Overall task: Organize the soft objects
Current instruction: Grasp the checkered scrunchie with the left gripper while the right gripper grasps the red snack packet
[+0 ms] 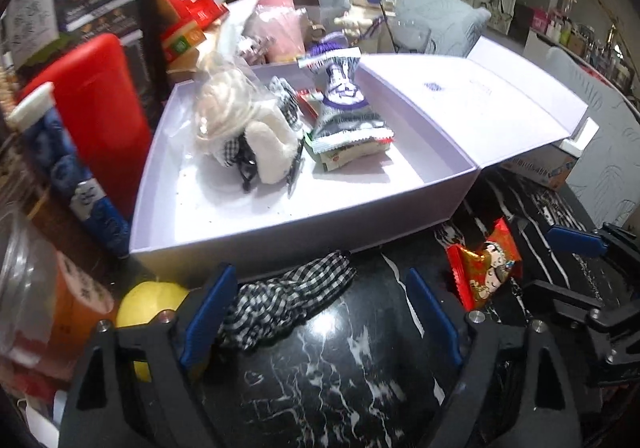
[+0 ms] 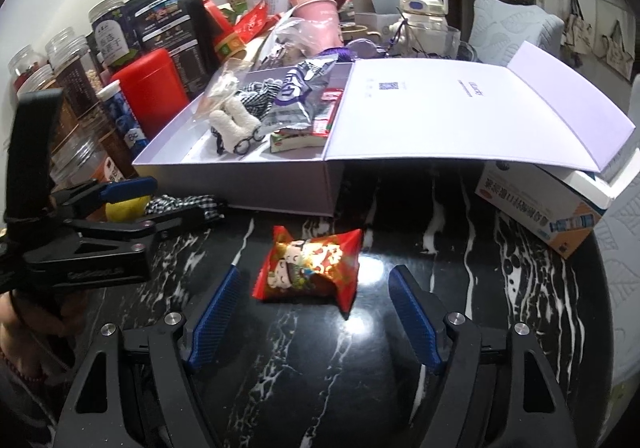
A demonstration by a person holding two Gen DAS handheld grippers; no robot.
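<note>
Grippers Positioned Over Cloth and Snack Packet

Left gripper (image 1: 320, 312) occupies the bottom of the left wrist view, angled downward at the black marble tabletop (image 1: 340, 368). Its jaws are released, with the checked cloth (image 1: 280, 304) lying between the blue pads; the cloth's lower end reaches the left pad (image 1: 208, 316), and the right pad stands clear of it. The cloth extends up toward the box front. A yellow round object (image 1: 150, 302) sits just left of the left pad.

Right gripper (image 2: 316, 312) occupies the bottom of the right wrist view, also tilted down at the tabletop. Its jaws are released; the red snack packet (image 2: 310, 268) lies on the marble just ahead of the fingertips, touching neither pad. At the left edge of that view the left gripper is seen side-on, held by a hand (image 2: 24, 332) at lower left.

Beyond both, the open lavender box (image 1: 280, 240) rests on the table with its lid (image 2: 460, 108) folded out to the right. Inside it lie a white plush toy (image 1: 268, 144) and a purple-grey snack bag (image 1: 344, 108). A red canister (image 1: 100, 116) stands left of the box.
</note>
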